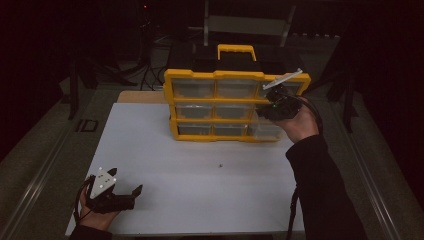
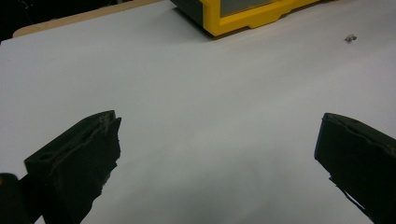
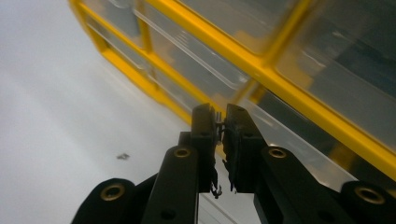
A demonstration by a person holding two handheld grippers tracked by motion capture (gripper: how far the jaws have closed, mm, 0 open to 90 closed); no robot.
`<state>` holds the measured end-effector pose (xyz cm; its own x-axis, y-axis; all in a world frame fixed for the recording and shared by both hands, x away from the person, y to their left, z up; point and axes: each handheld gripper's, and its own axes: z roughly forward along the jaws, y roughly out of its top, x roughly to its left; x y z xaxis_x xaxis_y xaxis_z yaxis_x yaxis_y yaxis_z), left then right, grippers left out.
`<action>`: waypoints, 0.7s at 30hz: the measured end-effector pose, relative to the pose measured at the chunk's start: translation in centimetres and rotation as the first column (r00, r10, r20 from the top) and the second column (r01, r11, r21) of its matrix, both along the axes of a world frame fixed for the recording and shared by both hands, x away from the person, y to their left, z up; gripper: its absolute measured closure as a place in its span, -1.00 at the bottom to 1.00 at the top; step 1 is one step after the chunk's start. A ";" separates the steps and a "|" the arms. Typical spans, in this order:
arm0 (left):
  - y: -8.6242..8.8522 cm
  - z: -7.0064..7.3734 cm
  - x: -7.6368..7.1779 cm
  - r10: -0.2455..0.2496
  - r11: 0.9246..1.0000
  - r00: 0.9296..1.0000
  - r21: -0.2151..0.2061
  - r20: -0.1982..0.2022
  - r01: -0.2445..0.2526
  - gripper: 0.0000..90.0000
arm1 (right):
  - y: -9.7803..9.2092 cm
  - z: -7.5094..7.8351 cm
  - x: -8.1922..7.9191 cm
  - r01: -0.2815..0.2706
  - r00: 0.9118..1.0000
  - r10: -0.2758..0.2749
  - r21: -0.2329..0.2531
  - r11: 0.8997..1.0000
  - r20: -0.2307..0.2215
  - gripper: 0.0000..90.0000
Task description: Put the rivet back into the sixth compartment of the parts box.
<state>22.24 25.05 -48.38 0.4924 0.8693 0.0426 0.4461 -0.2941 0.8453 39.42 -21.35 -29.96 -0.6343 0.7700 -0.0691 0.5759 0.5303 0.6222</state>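
The yellow organiser (image 1: pixel 220 105) stands upright at the far middle of the white bench (image 1: pixel 165 200), its clear drawer fronts facing the person, and the right tongs (image 1: pixel 276 106) are up against its right-hand column of drawers, at about the middle row. In the right gripper view the right tongs (image 3: pixel 222 122) have their jaws drawn nearly together on something small and thin – a lip or tab at the front of a clear drawer (image 3: pixel 299 149), as far as I can judge, though the piece itself is too small to name for sure. The drawers run deep into the cabinet, so any pull has to come straight back towards the person, along that axis.

The left tongs (image 1: pixel 122 192) lie well apart from all this, low at the near left corner of the bench, jaws spread wide with nothing between them; the left gripper view shows bare white surface between the left tongs (image 2: pixel 217 135).

The high view gives the layout – which column, which hand is nearer. The right gripper view gives the grip itself. A tiny dark speck (image 1: pixel 220 164) lies on the bench in front of the organiser
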 end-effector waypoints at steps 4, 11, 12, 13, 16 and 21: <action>0.0 0.0 0.0 -0.001 1.000 1.000 0.000 0.000 0.001 -0.98 | -0.5 -0.2 0.1 0.021 1.000 -0.021 -0.033 0.999 0.003 0.83; 0.0 0.0 0.0 0.000 1.000 1.000 -0.001 -0.001 0.000 -0.98 | -1.2 -0.6 0.4 0.060 0.998 -0.060 -0.072 0.996 0.005 0.83; 0.0 0.0 0.0 0.000 1.000 1.000 -0.001 -0.001 0.000 -0.98 | -1.3 -0.6 0.4 0.065 0.998 -0.065 -0.077 0.995 0.005 0.83; 0.0 0.0 0.0 -0.001 1.000 1.000 -0.001 -0.002 0.001 -0.98 | -1.4 -0.7 0.5 0.071 0.997 -0.071 -0.078 0.994 0.001 0.83; 0.0 0.0 0.1 -0.001 1.000 1.000 -0.001 -0.002 0.001 -0.98 | -1.5 -0.7 0.5 0.076 0.997 -0.076 -0.078 0.994 -0.002 0.83; -0.1 -0.1 0.1 0.000 1.000 1.000 -0.003 -0.002 0.000 -0.98 | -1.7 -0.8 0.6 0.077 0.997 -0.078 -0.065 0.995 -0.008 0.61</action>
<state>22.31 25.00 -48.45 0.4929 0.8692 0.0388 0.4472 -0.2914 0.8456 40.00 -23.09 -30.71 -0.5739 0.8110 -0.1141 0.6234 0.5229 0.5814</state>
